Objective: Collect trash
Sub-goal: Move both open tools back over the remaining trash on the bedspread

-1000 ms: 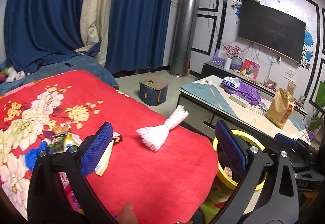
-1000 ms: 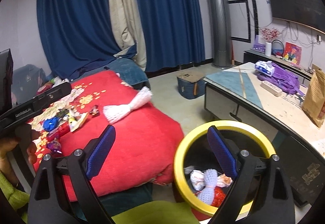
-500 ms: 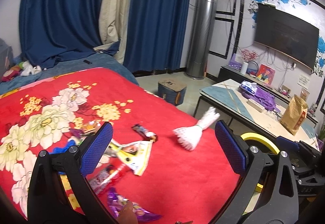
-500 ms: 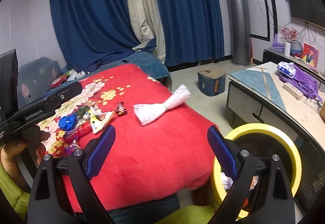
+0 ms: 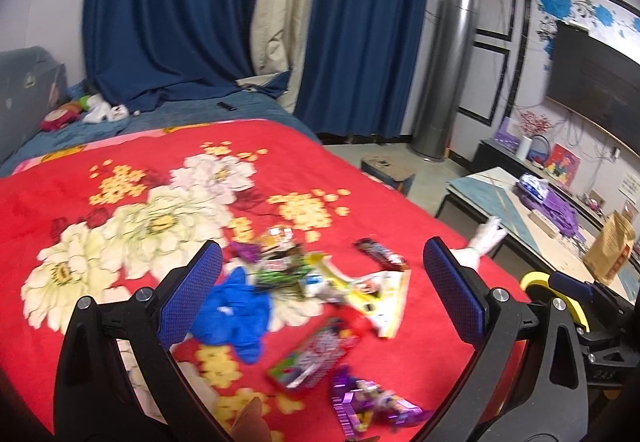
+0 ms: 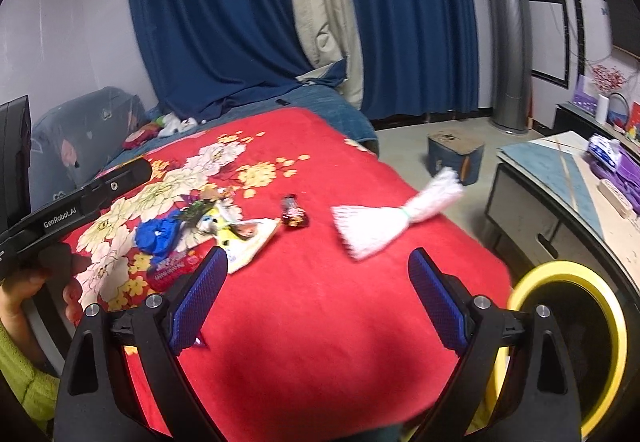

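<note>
My left gripper (image 5: 322, 292) was spread wide, blue pads far apart, nothing between them and nothing touched; it hung above the trash pile on the red floral blanket (image 5: 120, 177); my right gripper (image 6: 318, 298) was equally wide, empty, over bare red blanket at the near edge of the bed.

Trash positions, left wrist view: blue crumpled wrapper (image 5: 236, 312) just right of the left pad; green-and-white wrappers (image 5: 280, 274) heaped beyond it, blurred; yellow-white triangular packet (image 5: 380, 292) right of that heap; dark candy bar wrapper (image 5: 380, 254) farther off, apart from the packet; pink-red snack pack (image 5: 314, 356) nearer me; purple foil wrapper (image 5: 368, 404) nearest, at the bottom of the view; all lay flat on the blanket.

White foam net sleeve (image 6: 388, 219) lay right of the pile, well apart from it, near the bed's right edge, straight ahead of the right gripper but not touched; small dark candy (image 6: 294, 215) sat between the sleeve and the packet.

Yellow-rimmed bin (image 6: 568, 346) stood on the floor at the near right corner of the bed, just beside the right finger; contents not visible; my left hand (image 6: 44, 294) showed at the left edge of the right wrist view, gripping the left tool's handle.
</note>
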The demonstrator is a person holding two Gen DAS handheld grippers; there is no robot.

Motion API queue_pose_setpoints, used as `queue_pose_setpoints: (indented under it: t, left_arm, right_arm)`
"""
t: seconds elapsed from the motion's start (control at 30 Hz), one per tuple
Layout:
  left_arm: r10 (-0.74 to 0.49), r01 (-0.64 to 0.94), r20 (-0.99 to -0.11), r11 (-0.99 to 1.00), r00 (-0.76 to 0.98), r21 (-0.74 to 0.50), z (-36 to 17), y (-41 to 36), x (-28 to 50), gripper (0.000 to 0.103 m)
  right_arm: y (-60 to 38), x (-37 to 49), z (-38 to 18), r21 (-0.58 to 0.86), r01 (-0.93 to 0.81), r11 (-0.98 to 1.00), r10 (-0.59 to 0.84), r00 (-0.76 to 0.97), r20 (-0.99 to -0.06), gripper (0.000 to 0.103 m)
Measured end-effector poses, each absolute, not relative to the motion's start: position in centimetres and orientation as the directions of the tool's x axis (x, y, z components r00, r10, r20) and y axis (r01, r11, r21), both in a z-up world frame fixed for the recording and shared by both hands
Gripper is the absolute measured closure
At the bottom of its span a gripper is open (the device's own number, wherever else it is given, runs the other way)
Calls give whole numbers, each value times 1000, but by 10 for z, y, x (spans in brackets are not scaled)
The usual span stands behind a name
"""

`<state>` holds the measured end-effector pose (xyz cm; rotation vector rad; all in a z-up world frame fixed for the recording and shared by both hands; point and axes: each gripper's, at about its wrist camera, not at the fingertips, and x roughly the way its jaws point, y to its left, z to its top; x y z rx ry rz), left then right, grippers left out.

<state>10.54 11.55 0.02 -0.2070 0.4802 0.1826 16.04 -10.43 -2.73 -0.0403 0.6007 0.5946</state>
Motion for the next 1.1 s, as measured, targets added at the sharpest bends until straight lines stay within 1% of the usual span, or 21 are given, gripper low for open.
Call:
queue_pose_setpoints:
  t: [0.2, 0.33, 0.47, 0.57, 0.63, 0.77, 0.87, 0.97, 1.0, 1.03, 1.07, 1.1]
  left_arm:
    - [165, -283, -504, 945, 848, -166, -9, 144, 98, 11]
    - [188, -328, -539, 928, 821, -177, -21, 164, 97, 11]
    - [193, -357, -577, 916, 794, -184, -34, 179, 99, 11]
    - [175, -362, -601, 909, 780, -205, -44, 186, 102, 11]
    - [160, -364, -617, 905, 771, -220, -51, 190, 105, 11]
    - [132, -370, -641, 894, 756, -252, -62, 196, 109, 11]
    - [114, -376, -653, 884, 749, -277, -67, 201, 111, 11]
    - [100, -381, -662, 877, 743, -294, -72, 204, 113, 11]
    - [95, -379, -662, 876, 743, -299, -73, 205, 113, 12]
    - [90, -376, -663, 875, 743, -303, -74, 205, 113, 16]
    - [85, -374, -665, 876, 742, -306, -75, 205, 114, 18]
    - [82, -373, -666, 876, 741, -307, -76, 205, 114, 22]
  right_arm:
    - [-70, 174, -35, 156, -570, 807, 546, 617, -567, 14]
    - [-49, 188, -44, 175, -572, 801, 550, 589, -593, 15]
    - [-32, 203, -55, 180, -566, 805, 538, 568, -623, 22]
    - [-24, 216, -65, 217, -553, 804, 543, 534, -649, 28]
    - [-19, 223, -71, 245, -548, 800, 551, 509, -661, 33]
    - [-11, 231, -77, 271, -546, 793, 562, 481, -673, 36]
    - [-7, 236, -82, 290, -537, 792, 565, 465, -682, 40]
    - [-3, 242, -90, 315, -526, 790, 570, 441, -693, 47]
    - [-2, 243, -92, 329, -527, 783, 580, 430, -692, 49]
    - [-1, 243, -93, 338, -530, 777, 589, 424, -688, 52]
    - [0, 243, -93, 344, -536, 771, 597, 419, -685, 57]
    - [0, 242, -92, 346, -544, 765, 603, 414, -682, 57]
